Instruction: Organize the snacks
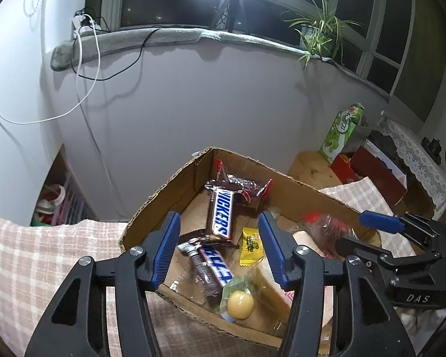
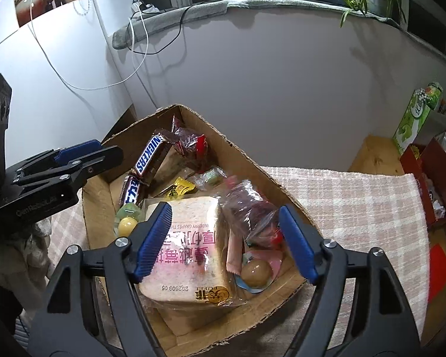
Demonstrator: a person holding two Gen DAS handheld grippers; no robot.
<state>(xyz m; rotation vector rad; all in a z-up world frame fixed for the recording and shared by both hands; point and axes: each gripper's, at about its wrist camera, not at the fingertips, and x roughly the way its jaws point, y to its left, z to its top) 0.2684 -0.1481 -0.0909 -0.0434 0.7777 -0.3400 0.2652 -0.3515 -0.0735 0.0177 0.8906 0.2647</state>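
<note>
An open cardboard box (image 1: 160,196) (image 2: 252,160) sits on a pink checked cloth and holds the snacks. Inside lie two Snickers bars (image 1: 221,217) (image 2: 148,156), a yellow candy (image 1: 251,247), a dark red wrapper (image 1: 246,189), a wrapped round yellow sweet (image 1: 240,305) (image 2: 127,226), a packaged bread slice (image 2: 187,250) and a clear bag of dark red snacks (image 2: 252,217). My left gripper (image 1: 220,253) is open and empty above the box's near side. My right gripper (image 2: 227,244) is open and empty above the bread and bag.
The pink checked cloth (image 2: 356,208) covers the table. A green carton (image 1: 340,132) (image 2: 413,116) and red boxes (image 1: 377,172) stand at the right on a wooden surface. A white wall is close behind the box. Each gripper shows in the other's view (image 1: 401,238) (image 2: 53,166).
</note>
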